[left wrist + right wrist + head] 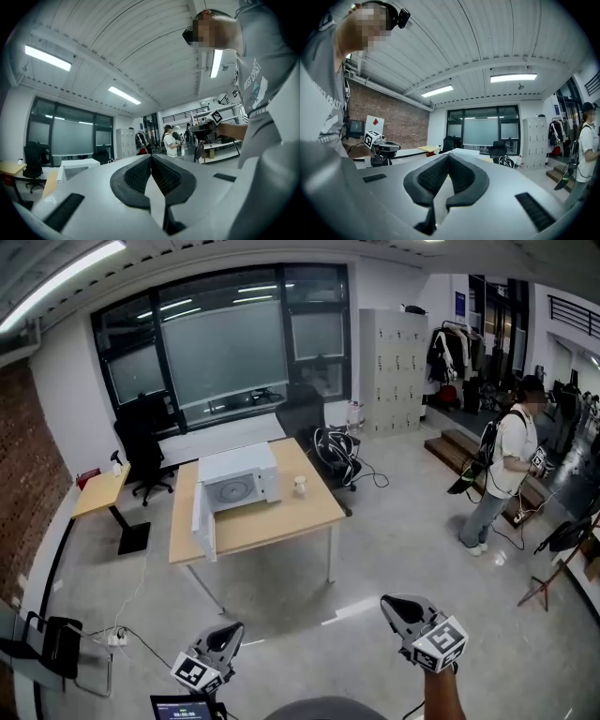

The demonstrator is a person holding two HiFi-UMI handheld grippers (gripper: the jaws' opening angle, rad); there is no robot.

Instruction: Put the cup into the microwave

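A white microwave [239,479] stands on the wooden table [281,521] across the room, its door [203,521] swung open to the left. A small pale cup [300,486] stands upright on the table just right of the microwave. Both grippers are far from the table, low in the head view. My left gripper [225,634] is shut with nothing between its jaws, as its own view shows [151,157]. My right gripper [398,604] is also shut and empty [448,155]. The microwave [79,165] shows small in the left gripper view.
A person [506,474] stands at the right by some steps. A black office chair [141,446] and a small side table [98,491] sit left of the main table. A backpack [335,454] lies behind it, grey lockers [394,371] beyond. A tripod [562,568] stands at far right.
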